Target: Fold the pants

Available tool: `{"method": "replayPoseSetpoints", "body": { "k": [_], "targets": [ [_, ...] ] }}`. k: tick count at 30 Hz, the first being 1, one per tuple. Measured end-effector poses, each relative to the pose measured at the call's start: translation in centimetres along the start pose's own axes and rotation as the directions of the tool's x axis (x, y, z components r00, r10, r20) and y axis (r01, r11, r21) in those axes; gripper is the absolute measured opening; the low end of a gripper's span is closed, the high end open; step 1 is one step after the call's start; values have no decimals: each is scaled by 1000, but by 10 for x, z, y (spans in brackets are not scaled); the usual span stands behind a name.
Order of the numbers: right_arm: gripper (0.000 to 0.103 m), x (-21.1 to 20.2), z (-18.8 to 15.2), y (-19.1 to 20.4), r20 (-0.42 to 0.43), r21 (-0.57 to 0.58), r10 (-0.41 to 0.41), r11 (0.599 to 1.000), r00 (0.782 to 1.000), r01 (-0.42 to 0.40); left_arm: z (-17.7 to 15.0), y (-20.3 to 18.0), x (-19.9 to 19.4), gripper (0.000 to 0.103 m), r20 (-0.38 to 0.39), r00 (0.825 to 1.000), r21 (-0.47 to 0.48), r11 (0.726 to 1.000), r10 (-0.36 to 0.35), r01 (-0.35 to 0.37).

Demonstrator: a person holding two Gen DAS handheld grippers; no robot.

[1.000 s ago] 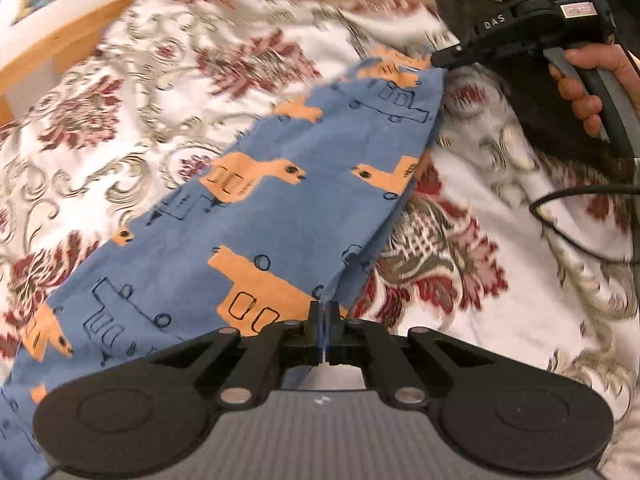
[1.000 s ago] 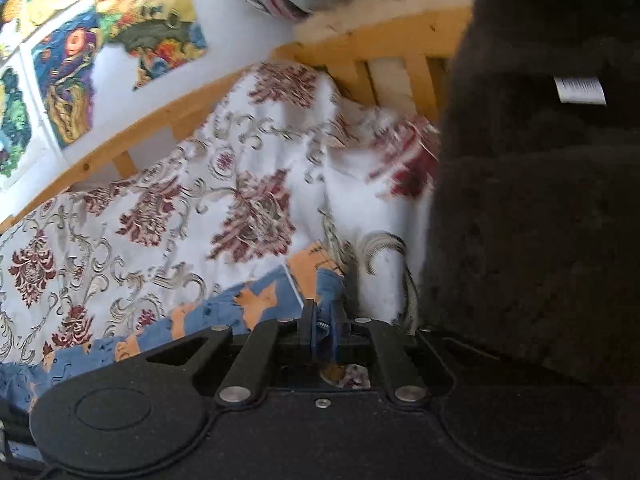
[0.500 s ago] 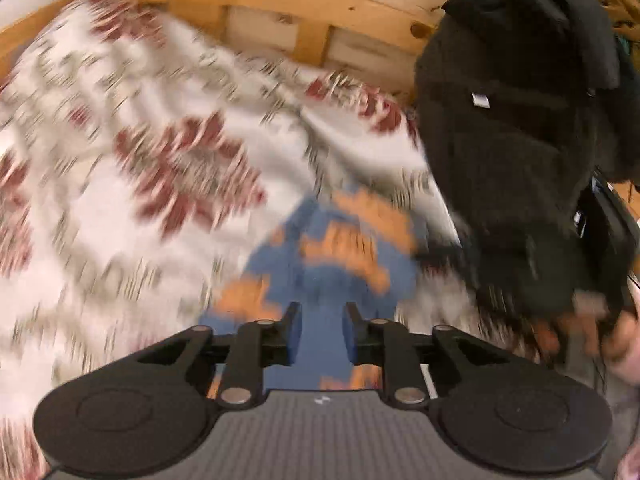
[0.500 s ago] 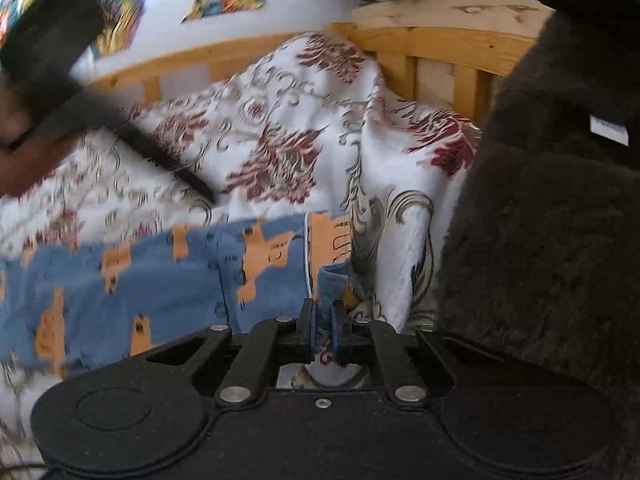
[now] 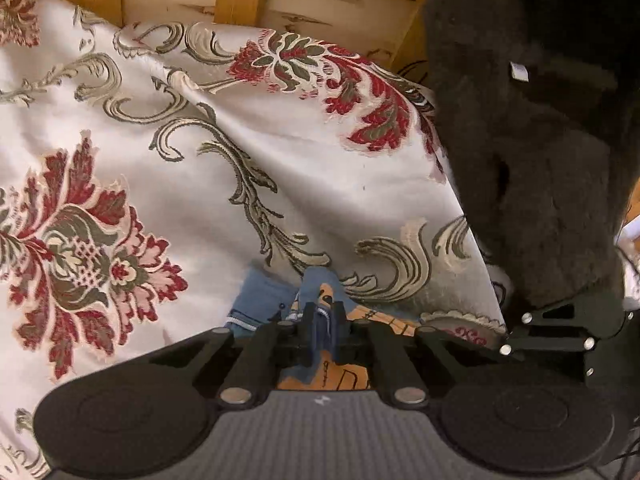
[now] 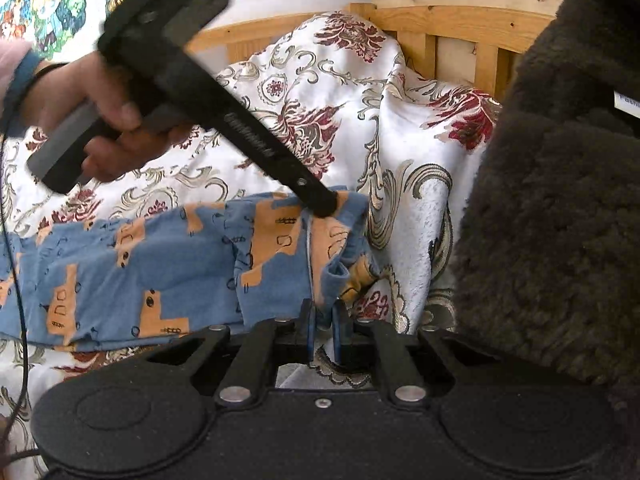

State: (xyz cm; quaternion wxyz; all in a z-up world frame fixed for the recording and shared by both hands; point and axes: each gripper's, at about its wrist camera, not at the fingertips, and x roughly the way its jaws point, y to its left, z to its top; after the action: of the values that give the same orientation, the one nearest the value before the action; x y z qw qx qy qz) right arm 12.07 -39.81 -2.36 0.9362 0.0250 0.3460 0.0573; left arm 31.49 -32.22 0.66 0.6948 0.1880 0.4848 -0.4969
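The blue pants (image 6: 132, 276) with orange prints lie across a floral white bedspread (image 6: 320, 92). In the right wrist view my left gripper (image 6: 326, 206) comes in from the upper left and pinches the pants' far end corner. In the left wrist view its jaws (image 5: 323, 320) are shut on blue fabric (image 5: 260, 300). My right gripper (image 6: 323, 320) sits at the near corner of the same end; its jaws stand slightly apart with a fold of the pants between them.
A dark fuzzy garment (image 6: 560, 200) fills the right side in both views (image 5: 540, 140). A wooden bed frame (image 6: 460, 24) stands behind the bedspread. A black cable (image 6: 20, 280) hangs at the left.
My left gripper let go of the pants' lower part, moved to the far end beside my right gripper, and shut on the fabric there. The right gripper's jaws have parted slightly.
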Motion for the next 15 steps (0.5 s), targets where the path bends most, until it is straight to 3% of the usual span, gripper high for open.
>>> {"method": "replayPoseSetpoints", "body": {
  "k": [4,6,10,12,14,15],
  "targets": [
    [8,-7,3,0,58,24,12,1000,998,-13,-15,-11,-20,4,78,992,16,995,99,-101],
    [8,-9,6,-2,90,41,9,999,996,-12,-24,-24,-27,4,128,976,8,984,174,-177],
    [8,2,13,-12,72,124,31,991,997,-40,-30,-54,-41,4,234,899,10,923,371,-384],
    [8,8,13,-15,50,128,27,991,998,-33,-25,-64,-36,4,209,868,-4,888,450,-460],
    [8,9,12,-13,36,104,21,994,999,-24,-17,-64,-23,4,152,861,6,871,485,-491],
    [9,9,10,-12,31,95,21,995,999,-23,-14,-59,-16,4,118,868,1,874,482,-486]
  ]
}}
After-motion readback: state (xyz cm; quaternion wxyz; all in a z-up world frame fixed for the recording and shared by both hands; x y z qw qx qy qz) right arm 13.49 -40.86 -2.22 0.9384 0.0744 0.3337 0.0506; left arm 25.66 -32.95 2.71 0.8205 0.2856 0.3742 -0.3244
